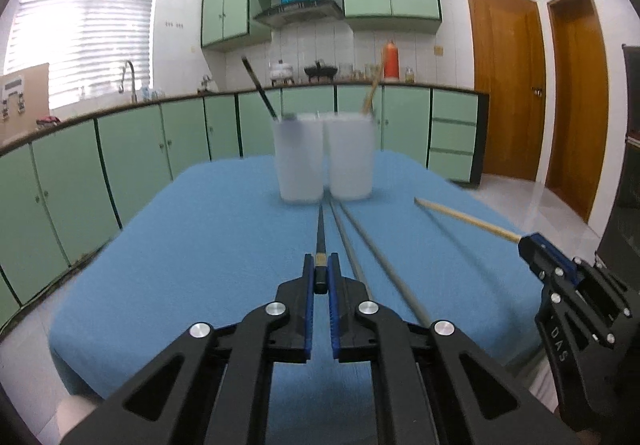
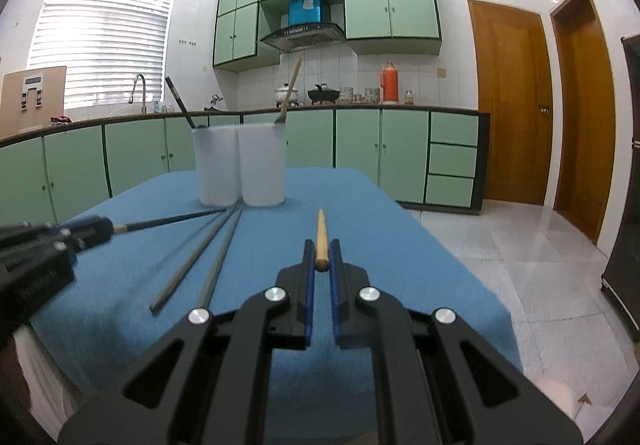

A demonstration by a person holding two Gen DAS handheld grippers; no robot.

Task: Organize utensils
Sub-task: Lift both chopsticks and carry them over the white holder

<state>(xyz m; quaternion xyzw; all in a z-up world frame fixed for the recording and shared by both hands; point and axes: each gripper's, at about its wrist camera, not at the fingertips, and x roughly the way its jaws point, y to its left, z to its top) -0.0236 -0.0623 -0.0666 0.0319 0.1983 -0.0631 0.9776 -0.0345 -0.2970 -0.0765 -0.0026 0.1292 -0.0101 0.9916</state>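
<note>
My left gripper (image 1: 321,260) is shut on a black chopstick (image 1: 321,233) that points toward two white cups (image 1: 301,159). My right gripper (image 2: 322,245) is shut on a wooden chopstick (image 2: 320,236); the left wrist view shows it too (image 1: 464,218), held above the cloth. The left cup (image 2: 217,167) holds a black chopstick (image 2: 180,101). The right cup (image 2: 262,167) holds a wooden chopstick (image 2: 290,91). Two grey metal chopsticks (image 2: 200,257) lie on the blue cloth (image 2: 380,245) between the grippers, tips toward the cups.
The blue cloth covers a table with its edge close on the right, above a tiled floor (image 2: 520,245). Green cabinets (image 2: 360,149) and a counter run behind. Two wooden doors (image 2: 516,101) stand at the right.
</note>
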